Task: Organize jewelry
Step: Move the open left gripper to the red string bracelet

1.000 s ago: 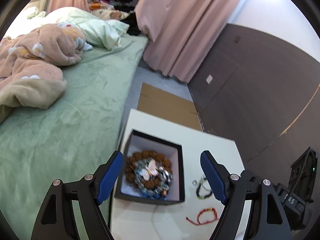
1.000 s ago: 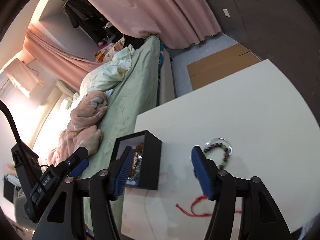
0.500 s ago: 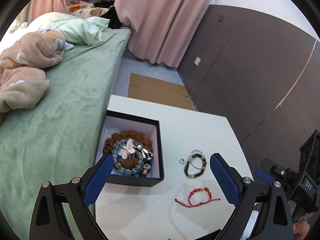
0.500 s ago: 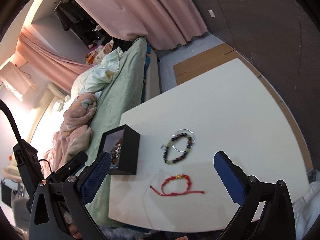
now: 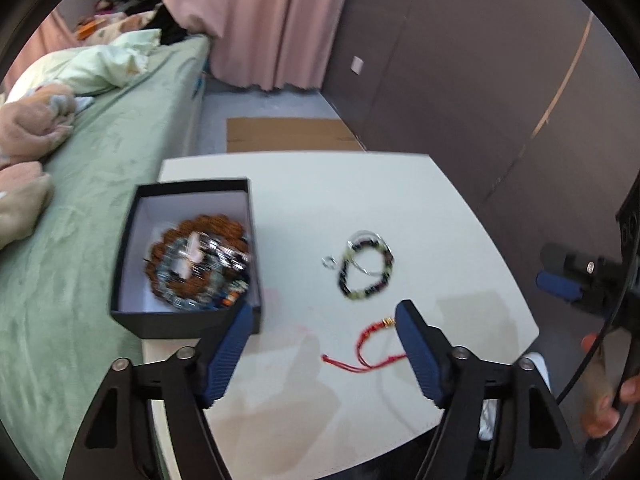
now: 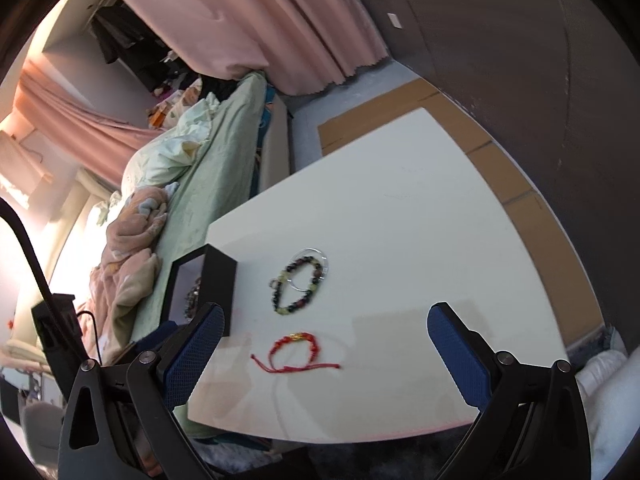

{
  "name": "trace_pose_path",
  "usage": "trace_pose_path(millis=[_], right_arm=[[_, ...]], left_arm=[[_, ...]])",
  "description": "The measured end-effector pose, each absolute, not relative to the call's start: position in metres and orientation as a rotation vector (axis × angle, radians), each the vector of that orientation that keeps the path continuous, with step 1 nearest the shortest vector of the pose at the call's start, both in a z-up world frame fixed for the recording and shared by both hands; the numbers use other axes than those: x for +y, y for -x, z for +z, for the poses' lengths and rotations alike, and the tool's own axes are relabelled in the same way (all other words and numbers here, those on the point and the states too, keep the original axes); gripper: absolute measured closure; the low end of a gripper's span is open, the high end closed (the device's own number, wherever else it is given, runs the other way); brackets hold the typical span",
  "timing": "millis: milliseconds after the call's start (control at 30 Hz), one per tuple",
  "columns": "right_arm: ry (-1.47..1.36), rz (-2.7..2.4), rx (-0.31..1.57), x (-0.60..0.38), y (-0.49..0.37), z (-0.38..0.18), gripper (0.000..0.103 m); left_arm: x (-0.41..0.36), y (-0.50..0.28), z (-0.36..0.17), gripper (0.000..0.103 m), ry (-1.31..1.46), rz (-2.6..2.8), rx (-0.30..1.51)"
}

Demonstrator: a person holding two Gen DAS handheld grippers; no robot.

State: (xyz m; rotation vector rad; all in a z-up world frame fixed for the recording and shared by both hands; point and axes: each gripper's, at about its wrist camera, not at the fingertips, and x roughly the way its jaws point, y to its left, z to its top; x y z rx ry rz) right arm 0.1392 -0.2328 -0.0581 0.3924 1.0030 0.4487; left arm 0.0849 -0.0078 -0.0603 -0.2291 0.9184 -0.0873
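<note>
A black box (image 5: pixel 127 240) with a white lining holds several bracelets (image 5: pixel 198 266) at the left of the white table (image 5: pixel 360 192). A dark beaded bracelet (image 5: pixel 366 268) with a thin silver bangle and a small ring (image 5: pixel 329 262) lies mid-table. A red cord bracelet (image 5: pixel 362 346) lies nearer me. My left gripper (image 5: pixel 322 350) is open and empty above the table's near part, beside the red cord. My right gripper (image 6: pixel 320 354) is open and empty, hovering over the red cord bracelet (image 6: pixel 298 350); the beaded bracelet (image 6: pixel 298 284) and the box (image 6: pixel 218 288) lie beyond.
A bed with a green cover (image 5: pixel 84 216) and a pink blanket (image 5: pixel 24 140) borders the table's left side. Cardboard (image 5: pixel 288 136) lies on the floor past the table. A dark wall (image 5: pixel 480 100) runs along the right. Pink curtains (image 5: pixel 260 20) hang behind.
Both grippers have pulled back and up from the box, so more of the table shows. The left gripper has swung right from over the box toward the red cord. Both stay open.
</note>
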Motion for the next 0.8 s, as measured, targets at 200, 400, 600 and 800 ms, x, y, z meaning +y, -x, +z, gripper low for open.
trace_pose_path(millis=[200,400,600,800], right_arm=[[-0.41,0.428,1.022,-0.252,-0.139,-0.062,0.0],[-0.418,0.432,1.018,-0.259,-0.139,-0.061,0.001],[-0.427,0.421,1.028,-0.264,-0.142,-0.063,0.001],[-0.434,0.394,1.052,-0.271,-0.149,-0.069,0.001]], left_arm=[[-0.037,-0.091,-0.076,0.052,0.135,-0.147,0.969],[-0.057,-0.098,-0.089,0.06,0.065,-0.177,0.991],[-0.074,-0.107,-0.101,0.06,-0.019,-0.207,0.999],[-0.08,-0.117,-0.118,0.06,-0.05,-0.225,1.055]])
